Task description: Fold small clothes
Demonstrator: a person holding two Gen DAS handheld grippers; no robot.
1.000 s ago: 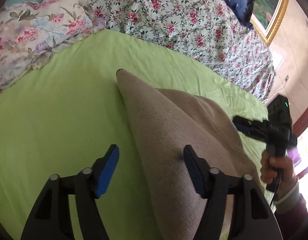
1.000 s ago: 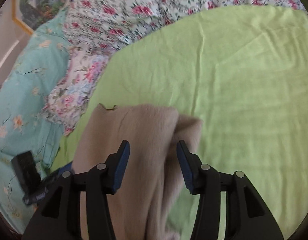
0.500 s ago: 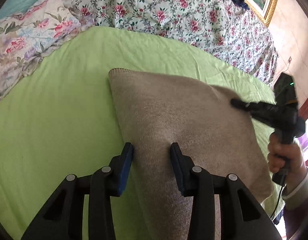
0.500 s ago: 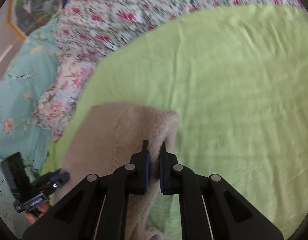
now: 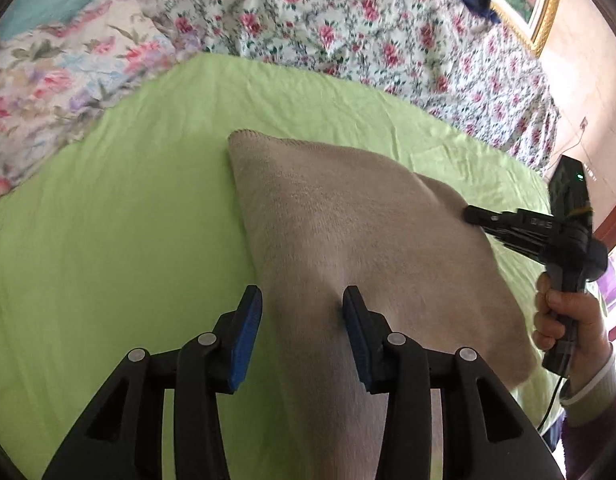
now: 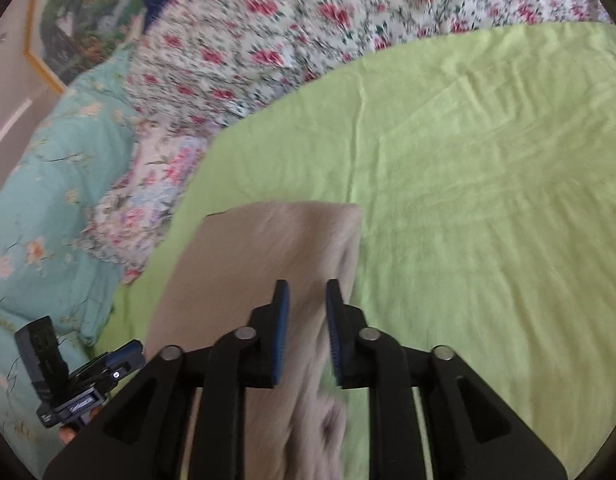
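Observation:
A beige knitted garment (image 5: 347, 232) lies spread on the green sheet (image 5: 108, 248); it also shows in the right wrist view (image 6: 260, 256). My left gripper (image 5: 302, 312) is open, its jaws astride the garment's near left edge with cloth between them. My right gripper (image 6: 306, 304) is partly open over the garment's right edge, cloth between the jaws but not pinched. The right gripper also shows in the left wrist view (image 5: 473, 215), its tips at the garment's far right corner. The left gripper shows in the right wrist view (image 6: 120, 360).
Floral bedding (image 5: 347, 32) and a pastel floral pillow (image 5: 60, 80) border the green sheet at the back. A teal quilt (image 6: 40, 208) lies at the left of the right wrist view. A gold-framed picture (image 5: 535, 0) hangs on the wall.
The garment has gone from lifted and bunched to spread flat. My right gripper was shut on its edge half a second ago and has opened slightly. My left gripper narrowed, then widened a little.

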